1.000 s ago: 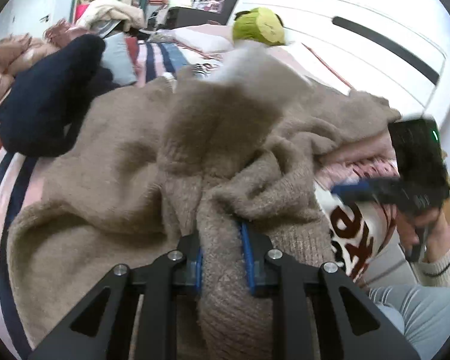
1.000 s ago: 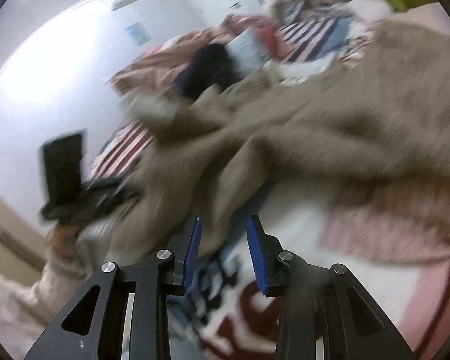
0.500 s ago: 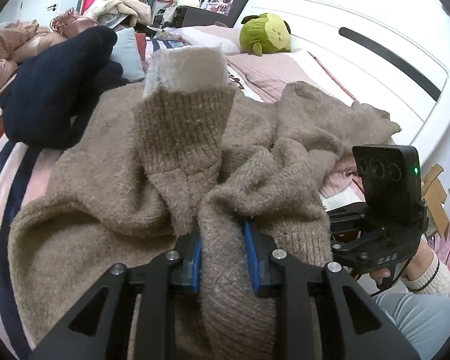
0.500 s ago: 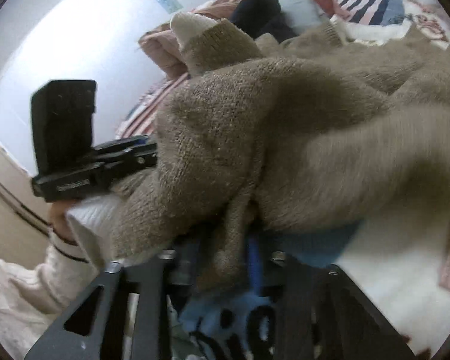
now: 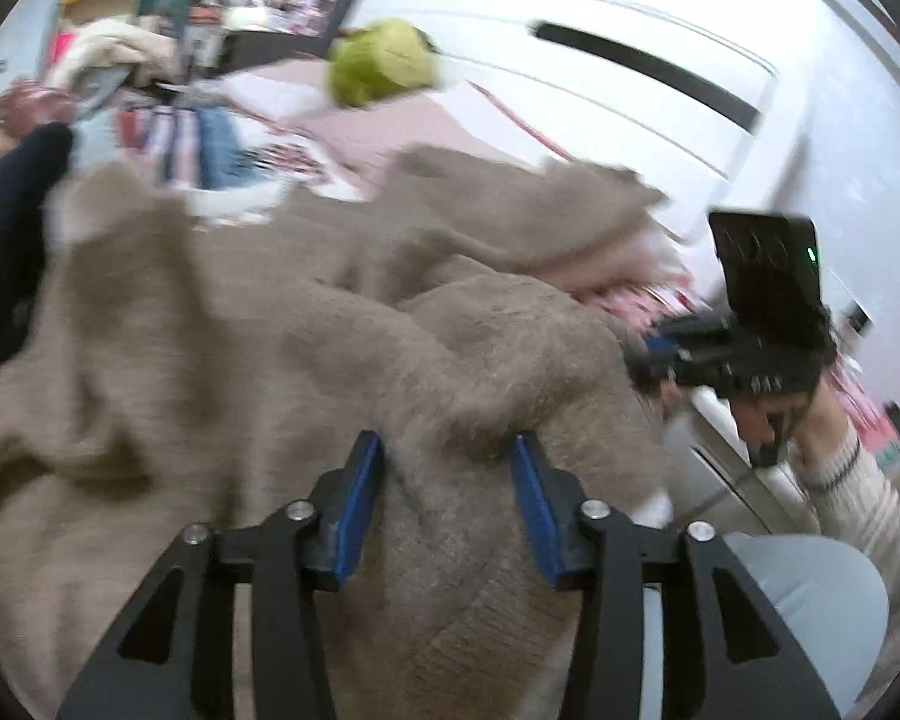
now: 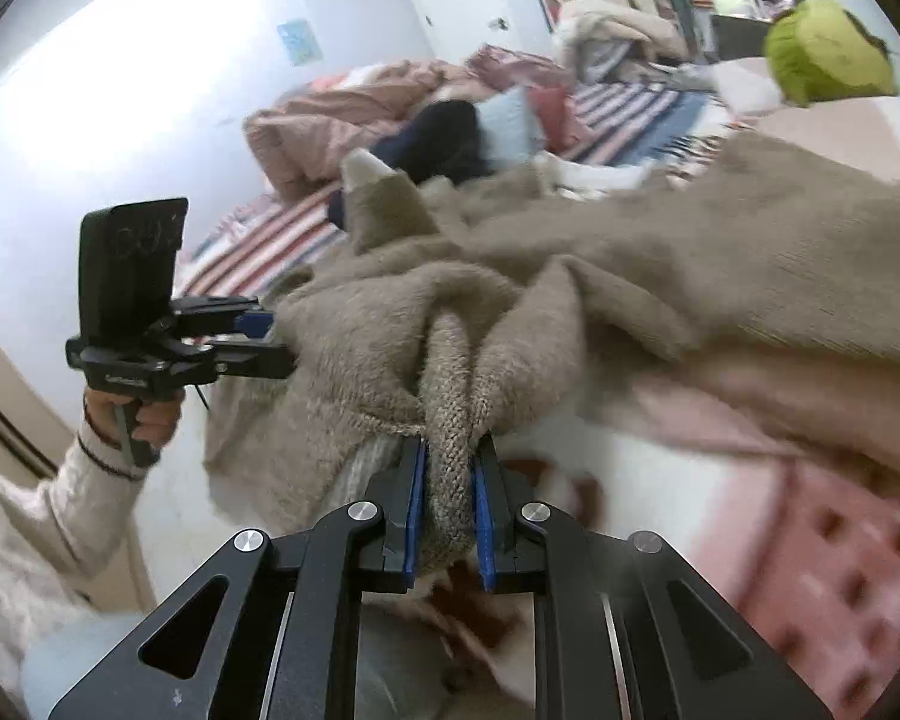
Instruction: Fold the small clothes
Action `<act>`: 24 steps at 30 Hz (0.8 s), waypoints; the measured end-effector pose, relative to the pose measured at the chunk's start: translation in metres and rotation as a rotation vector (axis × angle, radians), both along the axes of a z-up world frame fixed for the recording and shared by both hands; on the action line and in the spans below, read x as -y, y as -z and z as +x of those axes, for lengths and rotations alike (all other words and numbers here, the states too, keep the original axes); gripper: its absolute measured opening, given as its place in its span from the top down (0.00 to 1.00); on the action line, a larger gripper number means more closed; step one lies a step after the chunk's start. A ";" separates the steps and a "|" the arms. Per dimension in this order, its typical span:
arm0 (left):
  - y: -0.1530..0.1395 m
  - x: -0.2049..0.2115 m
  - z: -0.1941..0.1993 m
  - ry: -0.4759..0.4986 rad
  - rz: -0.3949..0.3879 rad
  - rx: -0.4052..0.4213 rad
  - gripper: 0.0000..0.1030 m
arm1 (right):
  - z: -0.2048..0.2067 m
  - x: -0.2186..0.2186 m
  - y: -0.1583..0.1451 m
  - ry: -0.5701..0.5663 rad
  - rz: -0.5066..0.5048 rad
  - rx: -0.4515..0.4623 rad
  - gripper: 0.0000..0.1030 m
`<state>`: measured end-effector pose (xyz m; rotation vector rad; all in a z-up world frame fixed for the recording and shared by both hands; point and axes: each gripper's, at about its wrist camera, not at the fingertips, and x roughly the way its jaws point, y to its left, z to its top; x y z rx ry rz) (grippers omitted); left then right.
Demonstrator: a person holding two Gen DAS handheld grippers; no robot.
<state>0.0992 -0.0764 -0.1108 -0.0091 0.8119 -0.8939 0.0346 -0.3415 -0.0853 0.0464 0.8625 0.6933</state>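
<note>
A tan knitted sweater lies bunched across the bed; it also shows in the right wrist view. My left gripper is open, its blue pads spread on either side of a fold of the sweater. My right gripper is shut on a ribbed edge of the sweater. Each gripper shows in the other's view, the right one at the sweater's right side, the left one at its left side.
A dark navy garment lies at the left. A green plush toy sits at the bed's head by the white headboard. Pink patterned clothes lie under the sweater. A pink duvet is bunched farther back.
My left gripper has opened and let go of the sweater fold. My right gripper has closed on the sweater's ribbed edge. The raised sleeve has dropped flat.
</note>
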 end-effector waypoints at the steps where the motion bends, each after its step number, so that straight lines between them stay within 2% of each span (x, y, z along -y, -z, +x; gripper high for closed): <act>1: 0.003 0.008 -0.003 0.033 -0.001 -0.013 0.50 | -0.006 0.006 -0.002 0.004 -0.028 -0.011 0.91; 4: 0.013 0.028 -0.014 0.109 0.026 -0.026 0.41 | -0.026 0.030 0.004 0.030 -0.098 -0.083 0.92; 6: 0.013 0.031 -0.019 0.134 0.022 -0.025 0.38 | -0.037 0.044 0.018 0.044 -0.148 -0.146 0.92; 8: 0.007 0.022 -0.020 0.118 -0.007 -0.016 0.29 | -0.040 0.050 0.032 0.053 -0.141 -0.208 0.92; 10: -0.007 0.002 -0.019 0.065 -0.042 0.022 0.23 | -0.040 0.050 0.035 0.059 -0.137 -0.213 0.89; 11: -0.014 -0.003 -0.017 0.035 -0.049 0.040 0.20 | -0.040 0.048 0.033 0.069 -0.148 -0.210 0.82; 14: -0.035 -0.035 -0.008 -0.133 -0.018 0.140 0.14 | -0.035 0.047 0.012 0.125 -0.185 -0.155 0.74; 17: -0.046 -0.064 0.010 -0.317 0.041 0.219 0.09 | -0.033 0.051 -0.016 0.186 -0.157 -0.061 0.54; 20: -0.044 -0.080 0.037 -0.395 0.045 0.229 0.09 | -0.028 0.045 -0.040 0.207 -0.097 0.037 0.48; 24: -0.025 -0.073 0.079 -0.452 0.083 0.192 0.09 | -0.013 0.023 -0.052 0.202 -0.042 0.096 0.46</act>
